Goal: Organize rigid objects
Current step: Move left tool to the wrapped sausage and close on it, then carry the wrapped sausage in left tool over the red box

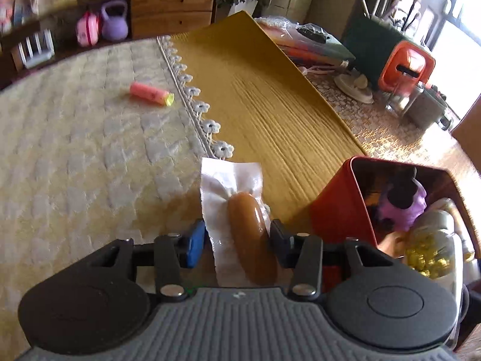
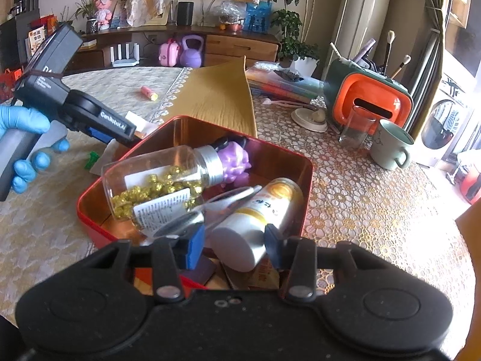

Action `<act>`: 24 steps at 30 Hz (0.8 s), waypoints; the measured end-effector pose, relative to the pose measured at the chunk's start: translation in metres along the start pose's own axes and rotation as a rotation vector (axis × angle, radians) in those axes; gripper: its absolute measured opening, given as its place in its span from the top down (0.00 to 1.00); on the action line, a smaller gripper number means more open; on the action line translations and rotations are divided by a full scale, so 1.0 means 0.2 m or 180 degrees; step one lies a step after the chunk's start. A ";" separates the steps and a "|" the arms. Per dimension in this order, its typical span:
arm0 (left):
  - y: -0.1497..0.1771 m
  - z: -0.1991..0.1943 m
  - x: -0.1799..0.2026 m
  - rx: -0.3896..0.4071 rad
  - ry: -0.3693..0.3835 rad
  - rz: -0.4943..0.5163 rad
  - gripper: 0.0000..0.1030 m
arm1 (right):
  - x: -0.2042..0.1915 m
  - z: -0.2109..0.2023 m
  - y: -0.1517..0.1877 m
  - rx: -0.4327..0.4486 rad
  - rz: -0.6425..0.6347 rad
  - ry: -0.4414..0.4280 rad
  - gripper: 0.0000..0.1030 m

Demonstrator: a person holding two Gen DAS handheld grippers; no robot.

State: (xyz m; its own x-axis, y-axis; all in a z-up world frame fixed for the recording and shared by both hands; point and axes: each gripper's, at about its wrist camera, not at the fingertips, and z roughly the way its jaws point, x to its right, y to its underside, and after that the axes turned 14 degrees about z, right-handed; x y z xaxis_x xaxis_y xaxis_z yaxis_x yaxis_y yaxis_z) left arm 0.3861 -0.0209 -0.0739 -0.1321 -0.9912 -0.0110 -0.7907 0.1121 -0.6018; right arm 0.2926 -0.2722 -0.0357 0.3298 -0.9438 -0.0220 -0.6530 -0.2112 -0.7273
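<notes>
Sausage (image 1: 252, 234), sealed in a clear plastic pouch, is seen lying on the tabletop (image 1: 90, 150) between the fingers of the left claw (image 1: 237, 237), just beside the red tin (image 1: 333, 210). The jaws of the left claw stand partly open around it; the pads do not appear to press on it, so it is judged to be straddled rather than gripped. The sausage is judged light and fairly firm, though the film is likely slippery and its flat sealed end floppy; a hold across the thick middle of the meat is advised, not on the loose flap.

The right claw (image 2: 234, 240) is held over the red tin, its jaws partly open on either side of a white-and-yellow bottle (image 2: 258, 225) lying inside; whether the pads touch the bottle cannot be told. A clear jar of gold beads (image 2: 156, 180) and a purple toy (image 2: 236, 162) also lie in the tin. On the side of the left claw "GenRobot.AI" can be read. Printing on the jar's label and the characters on the bottle are too small to make out.
</notes>
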 end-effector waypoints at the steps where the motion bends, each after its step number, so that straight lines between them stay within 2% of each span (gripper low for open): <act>1: 0.00 0.00 0.01 0.0017 -0.0040 0.0038 0.57 | 0.00 0.00 0.00 0.0000 0.0001 0.0003 0.58; 3: 0.01 -0.01 0.05 0.0071 -0.0155 0.0183 0.60 | 0.01 0.00 0.00 0.0002 0.0011 0.0003 0.58; 4: 0.01 -0.02 0.06 0.0103 -0.0208 0.0246 0.67 | 0.01 0.00 0.00 0.0003 0.0022 0.0004 0.58; 6: 0.00 -0.04 0.07 0.0130 -0.0223 0.0288 0.69 | 0.01 0.00 0.01 0.0008 0.0049 0.0003 0.58; 16: 0.05 -0.19 -0.04 0.0159 -0.0085 0.0099 0.74 | 0.03 -0.07 0.01 0.0088 0.0151 -0.0066 0.58; 20: 0.03 -0.32 -0.03 0.0245 0.0117 0.0094 0.74 | 0.05 -0.10 0.02 0.0118 0.0209 -0.0095 0.58; 21: 0.02 -0.36 -0.01 0.0282 0.0152 0.0143 0.76 | 0.05 -0.10 0.02 0.0121 0.0222 -0.0099 0.58; 22: 0.01 -0.39 0.01 0.0317 0.0190 0.0166 1.00 | 0.05 -0.10 0.02 0.0124 0.0232 -0.0099 0.58; 24: -0.03 -0.44 0.05 0.0323 0.0398 0.0112 1.00 | 0.06 -0.11 0.03 0.0132 0.0250 -0.0104 0.58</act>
State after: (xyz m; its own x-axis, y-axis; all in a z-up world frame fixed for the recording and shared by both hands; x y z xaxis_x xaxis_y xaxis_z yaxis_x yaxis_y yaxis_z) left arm 0.3362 -0.0248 0.0000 -0.2371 -0.9695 0.0620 -0.7207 0.1327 -0.6804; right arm 0.2783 -0.2907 -0.0252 0.3013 -0.9480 -0.1020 -0.6491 -0.1256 -0.7503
